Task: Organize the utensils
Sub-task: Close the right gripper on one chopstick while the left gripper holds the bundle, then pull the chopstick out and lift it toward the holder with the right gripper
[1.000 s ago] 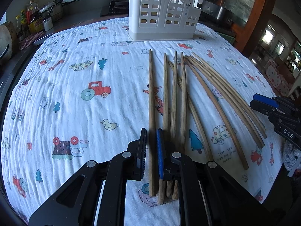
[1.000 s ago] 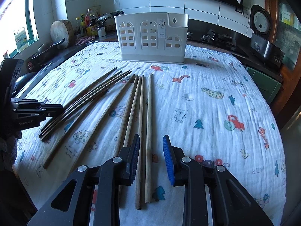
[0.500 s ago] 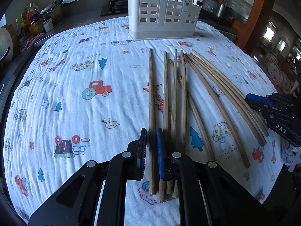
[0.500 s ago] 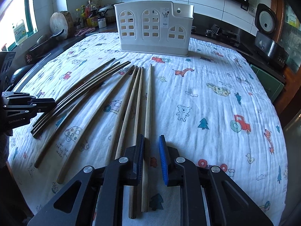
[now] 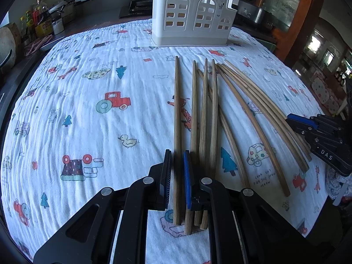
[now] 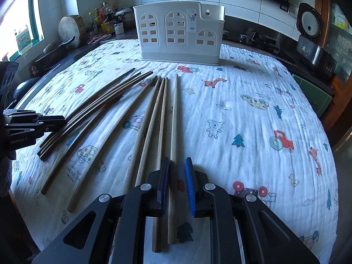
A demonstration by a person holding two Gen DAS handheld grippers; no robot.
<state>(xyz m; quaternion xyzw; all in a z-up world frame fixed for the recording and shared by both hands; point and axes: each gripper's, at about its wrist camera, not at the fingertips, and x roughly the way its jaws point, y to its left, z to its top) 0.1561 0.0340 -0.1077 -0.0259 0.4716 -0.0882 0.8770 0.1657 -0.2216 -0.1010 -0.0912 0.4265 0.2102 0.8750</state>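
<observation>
Since a second ago, the right hand-held gripper has pulled its two pads much closer and slid a little forward over the sticks; now its jaws are narrow around one chopstick, the one on the far right of the row; whether the pads press it yet I cannot tell, but a thin gap shows by the blue pad; the left hand-held gripper has not moved; its jaws are narrow too, around the chopstick on the far left of the row, and they look snug on it; next to these two lie the other chopsticks, side by side and some crossing, all flat on the cloth with cars and trees that covers the desk; farther out stands the white holder, upright, near the far edge; no stick shows above its rim, so I think nothing is put away yet.

So the job looks just begun; two sticks are being picked, and all the rest are left to do.

Every stick lies long-ways from the near edge toward the holder; the thin tips point at the holder and the thick ends are near the grippers; to go in, each must be lifted and stood up.
</observation>
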